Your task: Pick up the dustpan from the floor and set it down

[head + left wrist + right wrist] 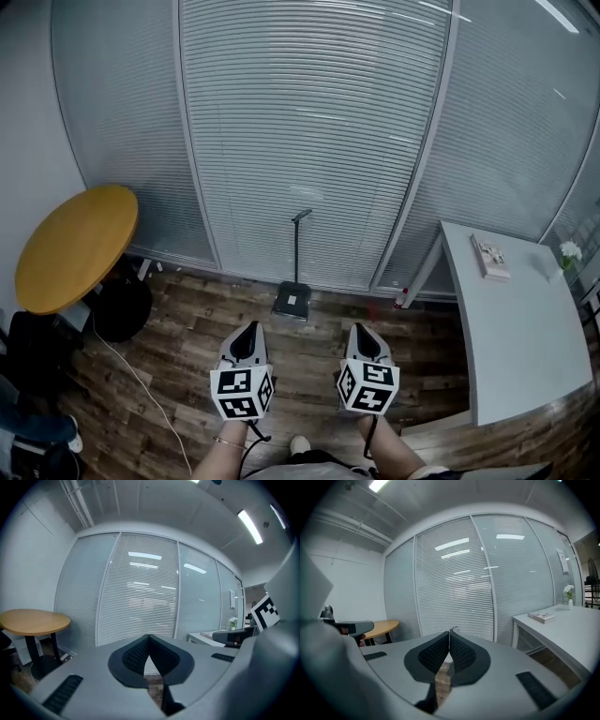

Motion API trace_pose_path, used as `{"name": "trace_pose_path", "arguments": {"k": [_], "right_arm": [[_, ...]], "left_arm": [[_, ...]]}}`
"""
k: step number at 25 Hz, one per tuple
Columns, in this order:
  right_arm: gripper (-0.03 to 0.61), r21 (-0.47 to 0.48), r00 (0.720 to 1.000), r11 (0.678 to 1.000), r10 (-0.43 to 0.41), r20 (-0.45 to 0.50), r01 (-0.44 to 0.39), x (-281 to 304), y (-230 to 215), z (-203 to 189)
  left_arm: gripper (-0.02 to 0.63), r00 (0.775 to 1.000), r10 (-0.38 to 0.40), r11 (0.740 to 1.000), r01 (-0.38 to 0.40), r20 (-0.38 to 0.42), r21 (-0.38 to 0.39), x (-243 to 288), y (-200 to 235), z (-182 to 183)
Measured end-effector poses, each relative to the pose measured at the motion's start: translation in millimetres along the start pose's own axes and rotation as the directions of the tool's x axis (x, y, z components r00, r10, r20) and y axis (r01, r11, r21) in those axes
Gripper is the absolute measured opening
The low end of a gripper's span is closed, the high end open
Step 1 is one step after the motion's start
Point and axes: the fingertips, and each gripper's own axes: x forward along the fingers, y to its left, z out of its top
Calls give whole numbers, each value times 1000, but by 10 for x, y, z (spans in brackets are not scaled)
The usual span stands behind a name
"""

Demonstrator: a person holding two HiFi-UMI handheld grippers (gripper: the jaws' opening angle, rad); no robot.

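A dark grey dustpan (292,301) stands on the wooden floor against the glass wall, its long thin handle (299,246) upright. My left gripper (248,335) and right gripper (364,335) are held side by side short of it, one to each side of its line, both pointing toward the wall. Both are shut with nothing between their jaws. In the right gripper view only the tip of the handle (453,629) peeks above the shut jaws (449,634). The left gripper view shows its shut jaws (149,637) and no dustpan.
A round yellow table (75,246) stands at the left with a dark bin (120,306) under it and a cable (141,380) across the floor. A white desk (511,328) with a book (490,256) is at the right. Glass walls with blinds (309,131) close the far side.
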Motion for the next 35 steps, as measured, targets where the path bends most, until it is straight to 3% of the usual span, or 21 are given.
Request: {"name": "trace_pose_path", "arguments": {"k": [9, 21, 35], "right_arm": [[32, 11, 999, 1000, 9, -37, -8, 560, -276, 23], [32, 12, 997, 999, -35, -72, 36, 1326, -446, 12], [32, -16, 994, 994, -108, -9, 107, 2720, -234, 771]], "left_arm": [[15, 1000, -3, 1000, 3, -18, 20, 640, -48, 28], [15, 999, -25, 999, 26, -28, 19, 1465, 235, -31], [15, 994, -101, 995, 101, 32, 6, 3053, 984, 528]]}}
